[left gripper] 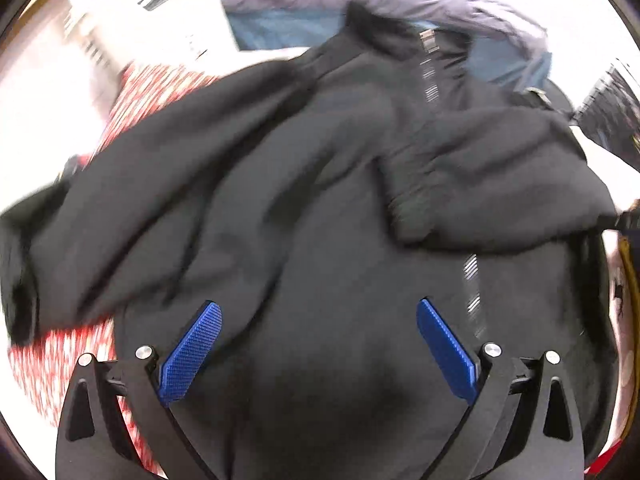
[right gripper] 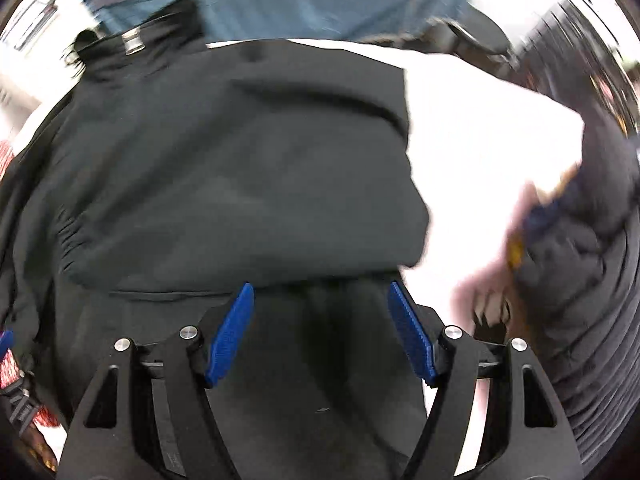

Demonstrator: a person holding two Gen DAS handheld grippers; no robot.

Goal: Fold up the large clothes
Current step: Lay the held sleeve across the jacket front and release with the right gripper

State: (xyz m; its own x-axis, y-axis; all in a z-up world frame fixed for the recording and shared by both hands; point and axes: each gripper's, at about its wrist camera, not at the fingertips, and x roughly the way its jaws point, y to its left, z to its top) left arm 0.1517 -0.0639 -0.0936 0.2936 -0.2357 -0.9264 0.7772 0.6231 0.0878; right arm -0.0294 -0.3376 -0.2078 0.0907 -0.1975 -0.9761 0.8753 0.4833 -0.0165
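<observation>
Black jacket (left gripper: 304, 184) fills most of my L wrist view, spread w/ heavy wrinkles from centre out to the left edge; one sleeve (left gripper: 500, 184) lies folded across the body at centre right, cuff ribbing pointing left. In the R wrist view the same jacket (right gripper: 224, 152) takes up the left and centre, a folded layer w/ a straight right edge sitting on top of the lower part. White table (right gripper: 480, 140) shows bare to the right of it. Blue-grey garment (left gripper: 304, 20) lies along the top of the frame behind the jacket's collar, also seen at top centre in the R view (right gripper: 320, 4). Red-and-white patterned cloth (left gripper: 52, 356) peeks out under the jacket at lower left and again at upper left. Dark quilted item (right gripper: 592, 272) sits at the right edge of the R view, blurred. Zipper (left gripper: 472, 292) runs as a pale dashed line down the jacket's right half, partly covered by the sleeve.

My left gripper (left gripper: 318, 316) is spread wide, blue pads clear, nothing btwn them, just fabric below. My right gripper (right gripper: 322, 300) is likewise released, pads apart over the jacket's lower part, gripping nothing.
</observation>
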